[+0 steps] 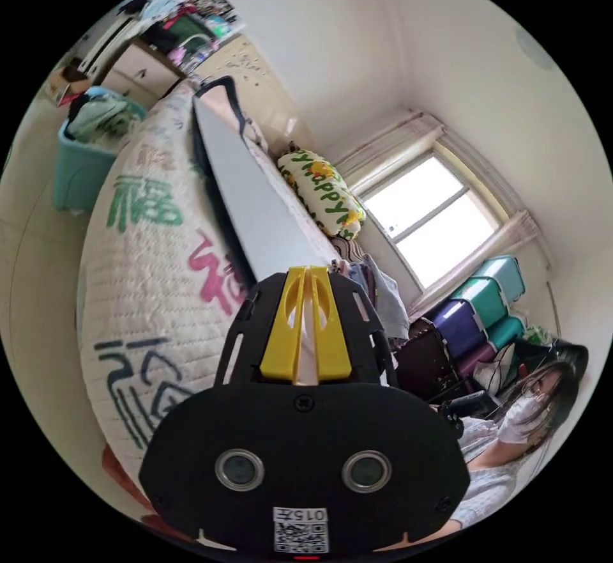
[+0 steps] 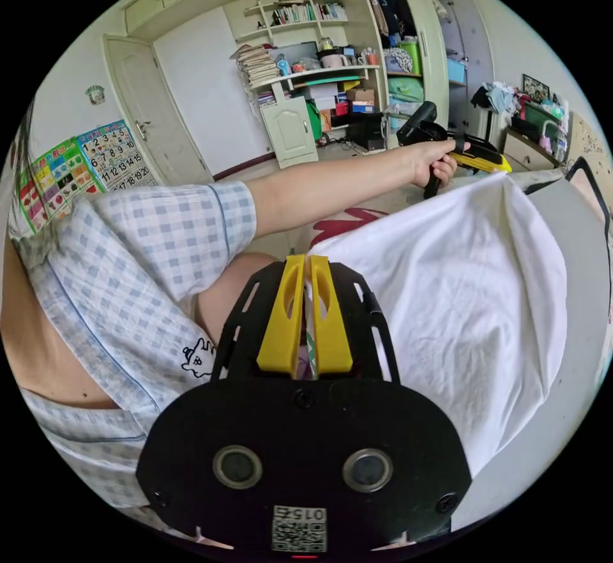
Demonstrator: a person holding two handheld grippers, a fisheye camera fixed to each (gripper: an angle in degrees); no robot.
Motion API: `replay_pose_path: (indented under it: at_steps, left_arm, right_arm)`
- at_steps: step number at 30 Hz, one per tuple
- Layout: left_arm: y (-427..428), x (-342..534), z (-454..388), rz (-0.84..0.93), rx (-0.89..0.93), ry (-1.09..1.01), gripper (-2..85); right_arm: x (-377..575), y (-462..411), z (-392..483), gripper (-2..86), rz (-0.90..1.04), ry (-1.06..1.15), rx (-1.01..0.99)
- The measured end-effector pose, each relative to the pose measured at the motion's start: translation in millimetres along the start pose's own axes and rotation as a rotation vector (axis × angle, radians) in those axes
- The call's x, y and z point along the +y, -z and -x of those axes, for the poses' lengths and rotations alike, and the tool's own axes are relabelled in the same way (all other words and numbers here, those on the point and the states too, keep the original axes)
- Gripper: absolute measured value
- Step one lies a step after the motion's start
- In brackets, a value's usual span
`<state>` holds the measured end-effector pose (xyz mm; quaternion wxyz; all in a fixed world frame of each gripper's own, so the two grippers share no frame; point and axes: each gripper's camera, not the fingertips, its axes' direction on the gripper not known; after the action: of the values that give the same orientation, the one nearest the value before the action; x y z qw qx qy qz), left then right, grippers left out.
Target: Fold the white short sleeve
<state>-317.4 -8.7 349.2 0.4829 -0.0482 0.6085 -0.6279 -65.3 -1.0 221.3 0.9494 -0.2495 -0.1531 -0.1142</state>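
Observation:
The white short sleeve shirt (image 2: 460, 294) hangs stretched between my two grippers above a grey table top (image 2: 575, 358). In the right gripper view my right gripper (image 2: 306, 262) is shut on the shirt's near edge, with cloth showing between the yellow jaws. At the far corner a hand (image 2: 434, 167) holds my left gripper (image 2: 495, 163), which pinches the shirt there. The left gripper view has the left gripper (image 1: 308, 274) shut, a strip of the white shirt (image 1: 308, 339) between its jaws, and the table top (image 1: 255, 205) seen edge-on beyond it.
A quilted cover (image 1: 147, 256) with large characters lies beside the table. Nearby are a teal bin (image 1: 83, 167), a printed pillow (image 1: 322, 192) and stacked storage boxes (image 1: 485, 307). A seated person (image 1: 530, 409) is at the right. Shelves (image 2: 306, 45) and a door (image 2: 137, 115) stand behind my arm.

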Motion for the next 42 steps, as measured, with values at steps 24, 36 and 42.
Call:
replay_pose_path:
  at_steps: [24,36,42]
  left_arm:
    - [30,23,-103,0.226,-0.236,-0.176,7.1]
    - [-46,-10,-104,0.233,-0.389,-0.143,2.8]
    - [-71,-2,-152,0.18,-0.462,-0.35,0.3]
  right_arm:
    - [-51,9,-5,2.2,0.042,0.039,-0.031]
    - [-88,-4,-1,0.5,0.051,0.071,-0.005]
    - [-108,-2,2,0.7,0.036,0.105,0.022]
